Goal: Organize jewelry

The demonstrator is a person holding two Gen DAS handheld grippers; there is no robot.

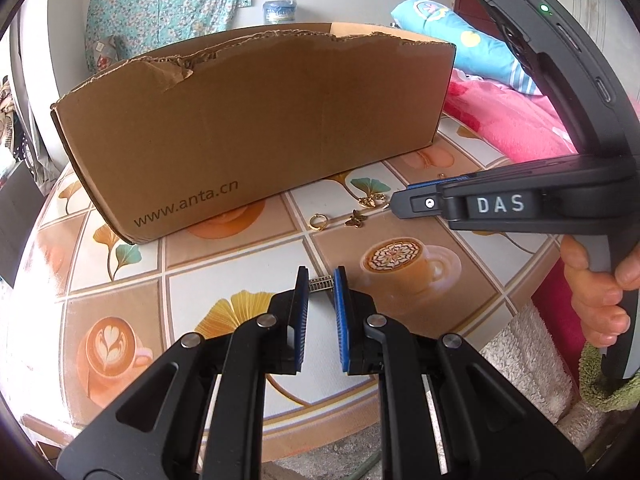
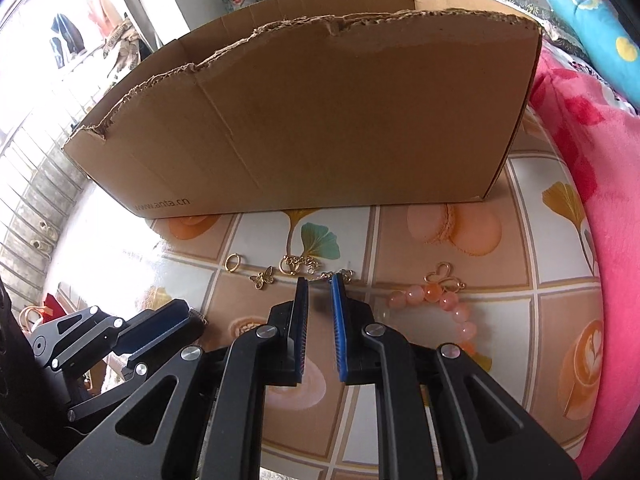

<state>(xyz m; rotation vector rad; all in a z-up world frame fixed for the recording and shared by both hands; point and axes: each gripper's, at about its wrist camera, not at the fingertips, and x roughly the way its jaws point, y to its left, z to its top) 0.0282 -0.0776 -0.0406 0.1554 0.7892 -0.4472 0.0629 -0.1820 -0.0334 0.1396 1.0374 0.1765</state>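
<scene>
My left gripper [image 1: 321, 283] is shut on a small ribbed silver ring [image 1: 321, 283] held across its tips above the table. My right gripper [image 2: 320, 280] stands over a gold chain [image 2: 320, 275] with its jaws a little apart; the chain runs between the tips. On the table lie a gold ring [image 1: 318, 222], also in the right wrist view [image 2: 233, 262], a gold butterfly charm [image 2: 262, 279], a gold clasp cluster [image 2: 294, 266], a gold butterfly outline [image 2: 442, 276] and a pink bead bracelet [image 2: 444, 304]. A cardboard box [image 1: 248, 128] stands open behind them.
The round table [image 1: 224, 276] wears a tiled cloth with coffee and leaf prints. Pink bedding [image 2: 580, 128] and a blue pillow [image 1: 460, 40] lie to the right. A fluffy towel [image 1: 524, 356] hangs at the table's right edge.
</scene>
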